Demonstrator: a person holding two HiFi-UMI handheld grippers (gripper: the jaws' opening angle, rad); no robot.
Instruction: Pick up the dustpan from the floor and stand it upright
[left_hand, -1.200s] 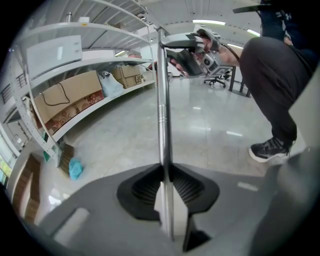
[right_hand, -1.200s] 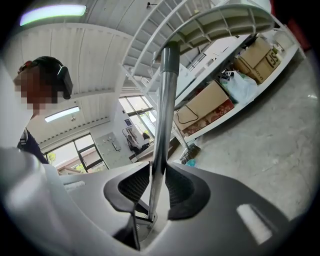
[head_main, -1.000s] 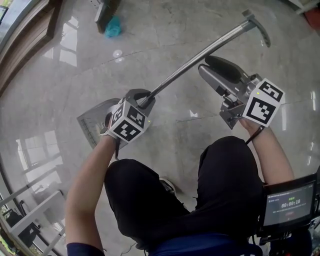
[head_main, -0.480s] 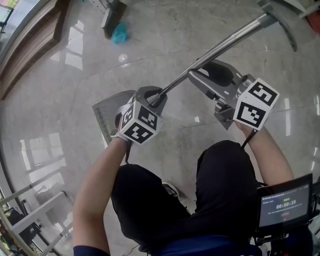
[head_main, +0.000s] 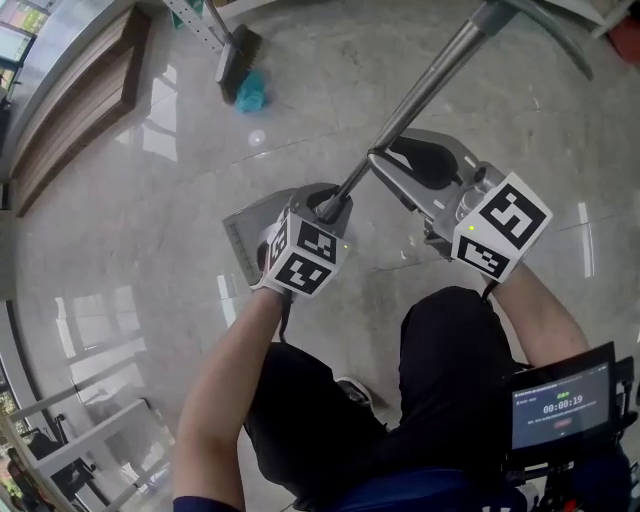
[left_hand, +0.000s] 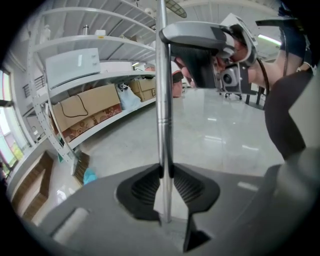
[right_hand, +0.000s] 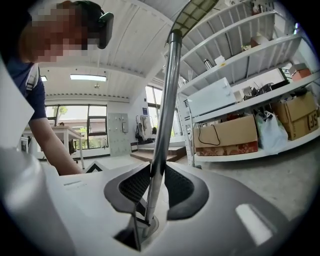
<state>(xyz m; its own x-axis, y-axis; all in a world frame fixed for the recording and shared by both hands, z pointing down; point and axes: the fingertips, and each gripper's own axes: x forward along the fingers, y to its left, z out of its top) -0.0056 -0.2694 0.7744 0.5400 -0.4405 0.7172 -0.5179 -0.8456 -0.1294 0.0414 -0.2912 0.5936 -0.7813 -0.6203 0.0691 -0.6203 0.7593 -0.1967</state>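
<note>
We clamp the dustpan handle in the left gripper near the pan; the right gripper jaws have just closed on it higher up, adding leverage.

Two hand-held grippers, left and right; one dustpan; one broom – one small screen.

The floor is polished, grey-veined stone, glossy enough to mirror bright light. The dustpan handle is a smooth, bright metal tube with a satin shine. The left gripper has a matt grey plastic shell and black ribbed pads. At upper left of the head view, boards show brown wood grain. Cardboard boxes look dull and papery.
</note>
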